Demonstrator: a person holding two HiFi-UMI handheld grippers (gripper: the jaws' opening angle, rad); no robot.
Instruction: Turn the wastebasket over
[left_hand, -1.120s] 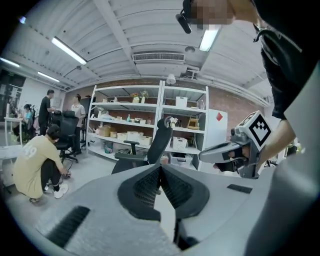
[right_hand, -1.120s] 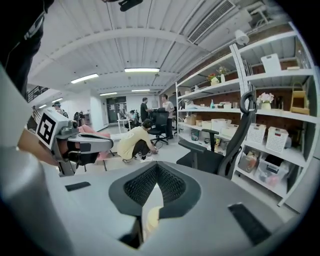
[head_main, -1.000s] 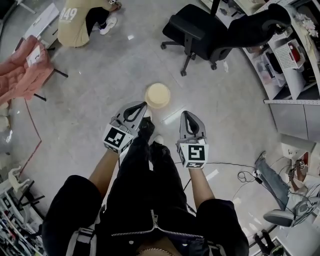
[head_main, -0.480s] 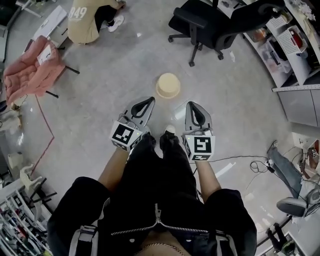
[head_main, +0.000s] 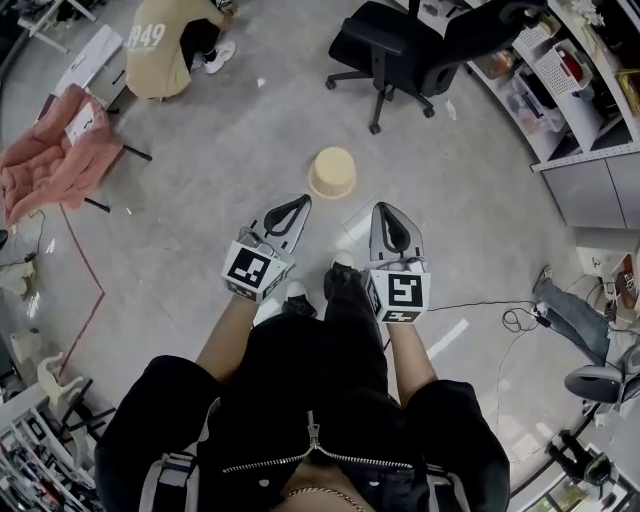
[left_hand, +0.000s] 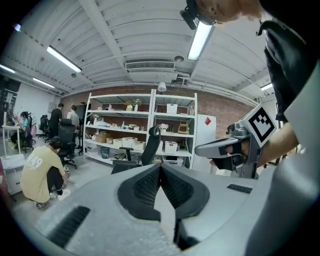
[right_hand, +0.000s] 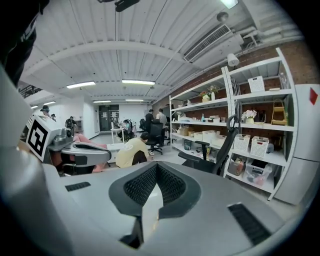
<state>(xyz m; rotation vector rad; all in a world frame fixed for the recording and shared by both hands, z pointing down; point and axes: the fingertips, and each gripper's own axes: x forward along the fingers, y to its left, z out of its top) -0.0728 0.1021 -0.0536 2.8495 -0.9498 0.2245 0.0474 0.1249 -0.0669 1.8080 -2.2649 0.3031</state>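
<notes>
Wastebasket (head_main: 333, 172) stood on the floor (head_main: 190, 210), long axis vertical, closed end apparently uppermost. Left gripper (head_main: 299, 201) and right gripper (head_main: 385, 209) had their jaws pressed together, empty. A crouching person's shirt (head_main: 150, 45) read "49".

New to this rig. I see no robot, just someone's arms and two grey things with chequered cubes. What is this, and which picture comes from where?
There is no robot: a person holds hand-held tongs in each hand; the marked cubes are part of them. The head view looks down from the person's head: left tongs and right tongs point ahead above the grey floor. The two gripper views ride on the tongs and look along their jaws; both pairs are shut, holding nothing. On the floor ahead, apart from both, stands the cream wastebasket. Further off are a black office chair and a crouching person.
</notes>
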